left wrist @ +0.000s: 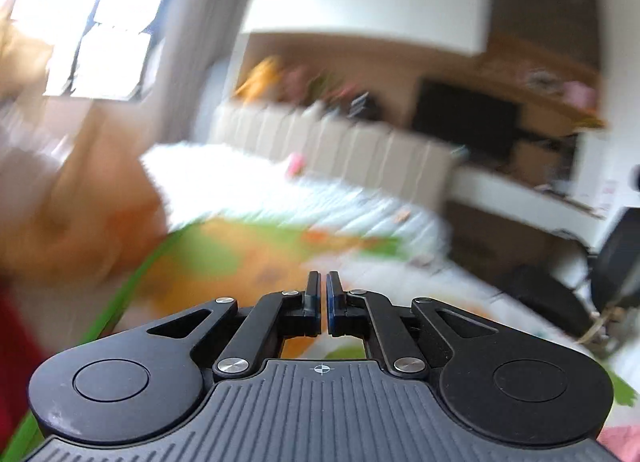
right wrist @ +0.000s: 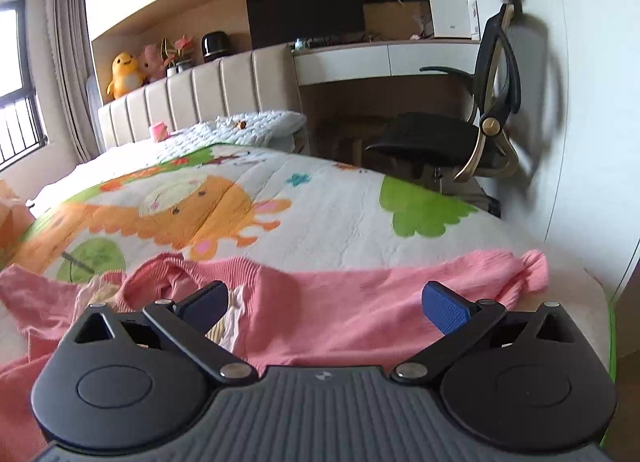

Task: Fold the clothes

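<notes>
A pink knit garment (right wrist: 360,302) lies crumpled across the near edge of the bed, on a cartoon-print quilt (right wrist: 320,202). A pale lining shows at its neckline. My right gripper (right wrist: 326,290) hovers just above it, open, with its blue pads spread wide and nothing between them. The left wrist view is motion-blurred. My left gripper (left wrist: 324,276) is raised above the quilt (left wrist: 248,254) and shut, with no cloth visible between its pads. A sliver of pink cloth (left wrist: 624,442) shows at the lower right corner of that view.
A padded headboard (right wrist: 200,98) and a white blanket (right wrist: 248,126) lie at the far end of the bed. To the right stand a black office chair (right wrist: 460,134) and a desk (right wrist: 380,58) against the wall. A window (right wrist: 16,82) is at the left.
</notes>
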Action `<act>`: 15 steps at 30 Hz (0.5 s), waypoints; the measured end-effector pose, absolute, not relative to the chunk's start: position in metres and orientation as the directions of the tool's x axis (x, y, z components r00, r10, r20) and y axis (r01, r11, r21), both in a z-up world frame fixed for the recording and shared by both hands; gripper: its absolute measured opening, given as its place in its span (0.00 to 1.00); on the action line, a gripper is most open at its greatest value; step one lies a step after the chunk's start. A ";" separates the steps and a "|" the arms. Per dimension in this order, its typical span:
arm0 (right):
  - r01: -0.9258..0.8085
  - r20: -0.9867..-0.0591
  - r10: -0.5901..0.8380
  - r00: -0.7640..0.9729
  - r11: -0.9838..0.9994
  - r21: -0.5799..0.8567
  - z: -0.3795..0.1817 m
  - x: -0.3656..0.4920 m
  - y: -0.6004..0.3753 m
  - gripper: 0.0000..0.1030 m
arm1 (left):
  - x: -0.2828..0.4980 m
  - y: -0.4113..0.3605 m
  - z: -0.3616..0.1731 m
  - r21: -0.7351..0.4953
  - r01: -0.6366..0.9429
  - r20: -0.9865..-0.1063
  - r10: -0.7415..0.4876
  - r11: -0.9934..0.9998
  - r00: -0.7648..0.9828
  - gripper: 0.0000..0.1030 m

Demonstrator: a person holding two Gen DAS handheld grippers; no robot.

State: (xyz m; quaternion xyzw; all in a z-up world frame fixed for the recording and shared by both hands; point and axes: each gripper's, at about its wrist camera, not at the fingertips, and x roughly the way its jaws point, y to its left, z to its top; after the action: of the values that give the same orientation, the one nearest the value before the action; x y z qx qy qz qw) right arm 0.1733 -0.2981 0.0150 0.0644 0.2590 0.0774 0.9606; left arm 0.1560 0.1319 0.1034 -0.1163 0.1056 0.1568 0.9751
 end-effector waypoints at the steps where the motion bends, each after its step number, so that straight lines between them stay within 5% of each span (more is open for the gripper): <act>1: -0.105 -0.488 0.171 0.856 0.982 0.159 0.015 0.174 -0.303 1.00 | 0.157 0.123 0.109 -0.200 -0.295 -0.250 0.242 0.934 0.937 0.04; 4: -0.061 -0.494 0.126 0.861 0.988 0.145 0.012 0.179 -0.320 1.00 | 0.157 0.122 0.098 -0.294 -0.243 -0.363 0.128 0.924 0.923 0.15; 6: 0.040 -0.521 0.039 0.853 0.989 0.139 0.004 0.191 -0.342 0.87 | 0.163 0.128 0.079 -0.351 -0.235 -0.457 0.053 0.907 0.888 0.39; 10: 0.204 -0.581 -0.151 0.800 0.979 0.027 -0.018 0.227 -0.372 0.72 | 0.182 0.132 0.044 -0.421 -0.157 -0.581 -0.133 0.893 0.803 0.56; 12: 0.190 -0.590 -0.127 0.798 0.981 0.045 -0.018 0.232 -0.368 0.49 | 0.194 0.136 0.031 -0.475 -0.110 -0.601 -0.230 0.873 0.766 0.69; 15: 0.024 -0.562 0.017 0.827 0.998 0.065 -0.005 0.232 -0.335 0.46 | 0.203 0.130 0.014 -0.549 -0.034 -0.590 -0.358 0.835 0.724 0.75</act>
State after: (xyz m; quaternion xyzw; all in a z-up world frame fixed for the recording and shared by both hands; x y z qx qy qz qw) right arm 0.2321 -0.3352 -0.0051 0.0348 0.2939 -0.0020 0.9552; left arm 0.2029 0.1301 0.0140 -0.2720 0.3601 -0.0912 0.8877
